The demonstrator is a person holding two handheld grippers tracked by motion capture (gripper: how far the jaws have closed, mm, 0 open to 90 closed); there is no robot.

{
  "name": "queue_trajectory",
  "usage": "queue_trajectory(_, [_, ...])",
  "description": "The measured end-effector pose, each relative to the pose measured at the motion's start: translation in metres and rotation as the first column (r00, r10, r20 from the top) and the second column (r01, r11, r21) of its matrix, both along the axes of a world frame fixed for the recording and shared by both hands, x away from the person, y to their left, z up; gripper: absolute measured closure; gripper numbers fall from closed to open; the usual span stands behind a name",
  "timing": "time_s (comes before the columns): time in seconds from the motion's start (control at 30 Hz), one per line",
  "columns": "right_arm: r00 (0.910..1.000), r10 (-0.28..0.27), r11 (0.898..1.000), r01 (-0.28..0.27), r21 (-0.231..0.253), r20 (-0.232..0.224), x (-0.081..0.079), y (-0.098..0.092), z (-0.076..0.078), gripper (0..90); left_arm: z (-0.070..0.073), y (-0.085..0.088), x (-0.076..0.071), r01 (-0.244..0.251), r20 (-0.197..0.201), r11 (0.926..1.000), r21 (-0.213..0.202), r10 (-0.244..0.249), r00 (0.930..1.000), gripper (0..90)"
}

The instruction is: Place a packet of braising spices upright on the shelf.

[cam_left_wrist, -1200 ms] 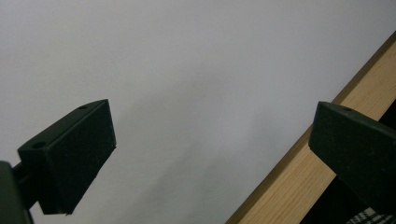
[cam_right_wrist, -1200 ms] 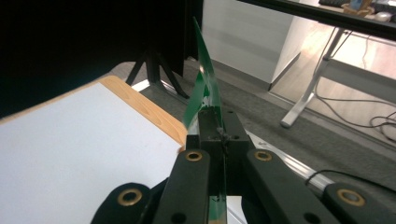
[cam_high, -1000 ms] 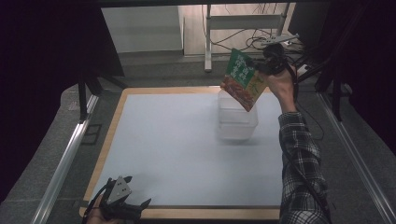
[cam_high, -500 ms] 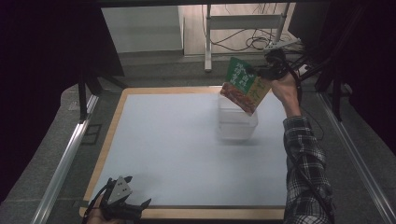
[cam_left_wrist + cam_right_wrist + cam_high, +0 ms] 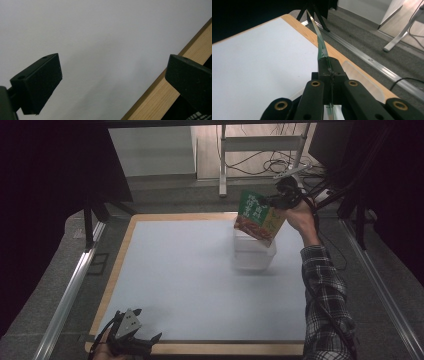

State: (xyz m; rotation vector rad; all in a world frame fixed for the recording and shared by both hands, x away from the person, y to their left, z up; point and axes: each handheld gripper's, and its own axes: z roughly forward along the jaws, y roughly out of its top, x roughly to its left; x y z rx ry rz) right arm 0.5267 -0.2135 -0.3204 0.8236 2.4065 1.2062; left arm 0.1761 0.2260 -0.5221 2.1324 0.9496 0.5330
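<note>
Two hand-held grippers, one packet, one clear container, one table.

High view: right hand-held gripper (image 5: 272,200) raised over the far right part of the table (image 5: 190,285), clamped on the top edge of a green and red printed packet (image 5: 257,216). Packet hanging tilted, lower corner over the open top of the clear plastic container (image 5: 254,252); touching the rim or not, cannot tell. Container standing on the white surface near the far right corner. Plaid sleeve (image 5: 327,305) reaching in from bottom right. Left hand-held gripper (image 5: 142,340) parked at the near left edge on the wooden border, grey three-cornered plate (image 5: 127,322) on top, well apart from packet and container.

Right gripper view: jaws pressed together on the packet (image 5: 322,50), seen edge-on as a thin green strip running up and away between them. Print not readable from here, readable as colour only in the high view. Rounded translucent container rim (image 5: 367,82) visible just right of the jaws, over the wooden edge. Grey floor and a metal rail (image 5: 372,60) beyond.

Left gripper view: left hand-held gripper (image 5: 112,75) spread wide, nothing between the two black jaws. Plain white table surface (image 5: 100,37) underneath, wooden border strip (image 5: 160,95) crossing at lower right. A scrap of plaid fabric (image 5: 198,116) at the bottom right corner.
</note>
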Motion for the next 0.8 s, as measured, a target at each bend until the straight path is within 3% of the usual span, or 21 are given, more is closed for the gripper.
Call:
queue_trajectory(0.17, [0.9983,-0.047,0.999,0.046,-0.019,-0.036,0.011,0.007,-0.013,88.6,0.000,0.000,0.000,0.001,0.000,1.0000,-0.002,-0.001,1.0000,1.0])
queue_trajectory(0.27, [0.9980,-0.053,0.998,0.053,0.013,-0.036,0.013,0.014,-0.019,88.5,0.000,0.000,0.000,0.002,0.000,1.0000,0.002,-0.002,1.0000,1.0])
queue_trajectory(0.43, [0.9961,-0.088,0.996,0.088,-0.024,-0.011,0.015,0.024,-0.024,86.8,0.000,0.000,0.000,0.004,0.001,1.0000,0.007,-0.004,1.0000,1.1])
queue_trajectory(0.8, [0.9931,-0.111,0.994,0.111,-0.011,0.039,0.006,0.022,-0.015,65.7,0.000,0.000,0.000,0.002,0.000,1.0000,0.005,-0.002,1.0000,1.1])
